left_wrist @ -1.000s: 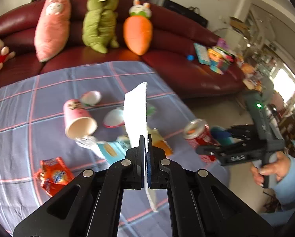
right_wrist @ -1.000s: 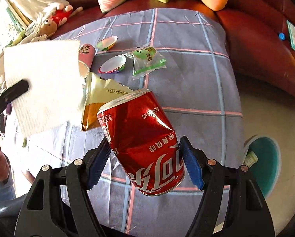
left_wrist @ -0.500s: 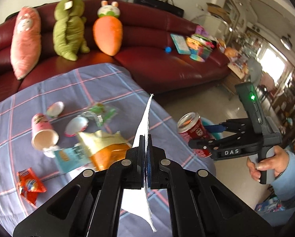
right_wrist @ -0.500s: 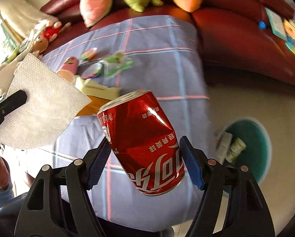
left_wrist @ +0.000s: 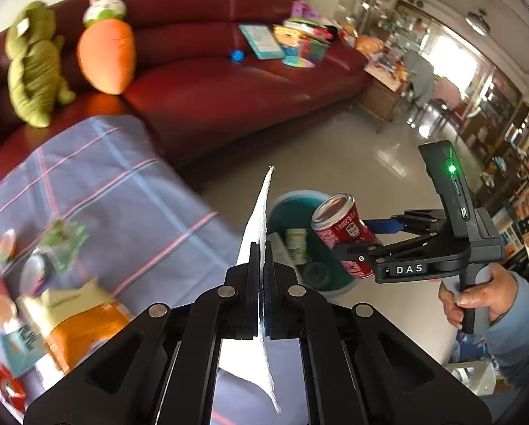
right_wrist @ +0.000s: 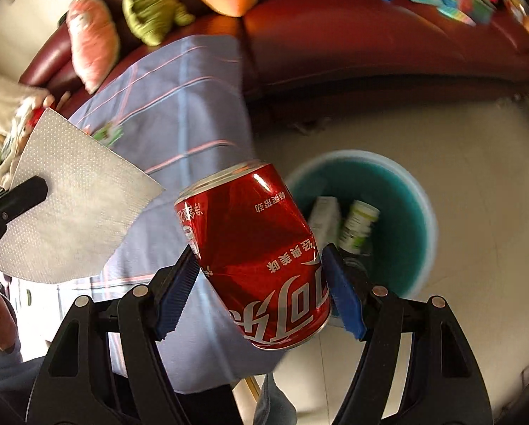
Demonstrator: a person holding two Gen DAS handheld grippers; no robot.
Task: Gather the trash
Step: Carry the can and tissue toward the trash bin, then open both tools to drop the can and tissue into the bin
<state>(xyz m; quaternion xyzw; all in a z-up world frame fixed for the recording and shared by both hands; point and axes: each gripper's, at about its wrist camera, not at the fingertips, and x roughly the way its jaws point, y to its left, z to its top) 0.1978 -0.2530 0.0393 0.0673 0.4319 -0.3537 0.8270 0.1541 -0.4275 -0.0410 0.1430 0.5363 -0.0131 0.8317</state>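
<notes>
Crowding the bin (right_wrist: 420, 191): carton (right_wrist: 323, 217), bottle (right_wrist: 357, 226).

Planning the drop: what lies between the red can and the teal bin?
Nothing solid. In the right wrist view the red can, clamped in the right hand-held gripper, hangs beside the teal bin, with only air between.
</notes>
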